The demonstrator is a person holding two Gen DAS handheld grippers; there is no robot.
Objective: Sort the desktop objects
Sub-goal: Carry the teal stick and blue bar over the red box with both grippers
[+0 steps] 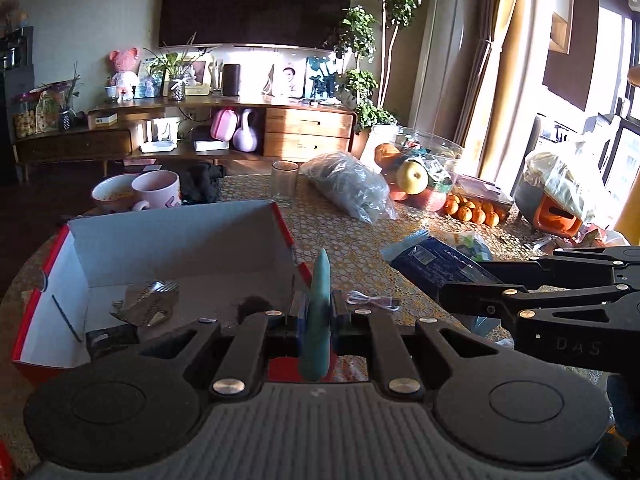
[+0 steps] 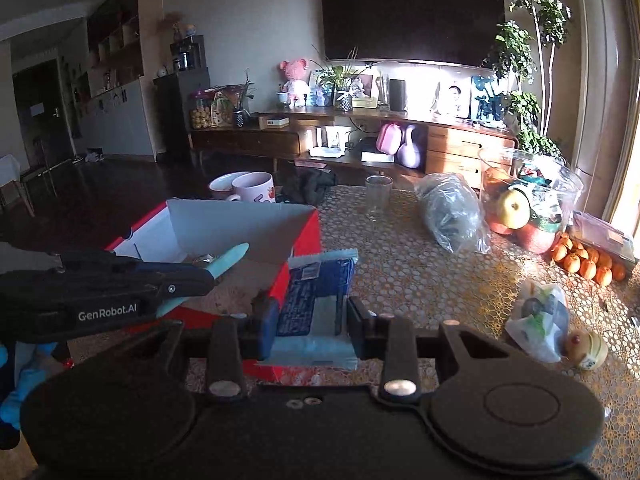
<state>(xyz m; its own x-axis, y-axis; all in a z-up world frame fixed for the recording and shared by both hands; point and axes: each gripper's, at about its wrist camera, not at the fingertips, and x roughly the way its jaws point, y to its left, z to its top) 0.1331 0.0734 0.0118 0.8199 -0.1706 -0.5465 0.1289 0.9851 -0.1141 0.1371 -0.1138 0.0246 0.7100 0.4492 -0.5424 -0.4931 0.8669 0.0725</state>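
A slim teal tool (image 1: 318, 316) is clenched in the left gripper (image 1: 318, 320), and a blue packet (image 2: 316, 296) is clamped by the right gripper (image 2: 312, 320); both are held beside the red cardboard box (image 1: 172, 236). Foil wrappers (image 1: 148, 304) are already boxed; a white cable (image 1: 372, 301), a glass (image 1: 284, 182) and bags remain, so sorting is judged partly done.

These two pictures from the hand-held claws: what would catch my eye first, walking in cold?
Probably the two claws, each gripping something: the left gripper pinches a slim teal tool, the right gripper clamps a blue packet. Both hang by the open red box, which holds crumpled foil wrappers. Far right on the table, sunlit fruit fills a clear bowl, oranges beside it.
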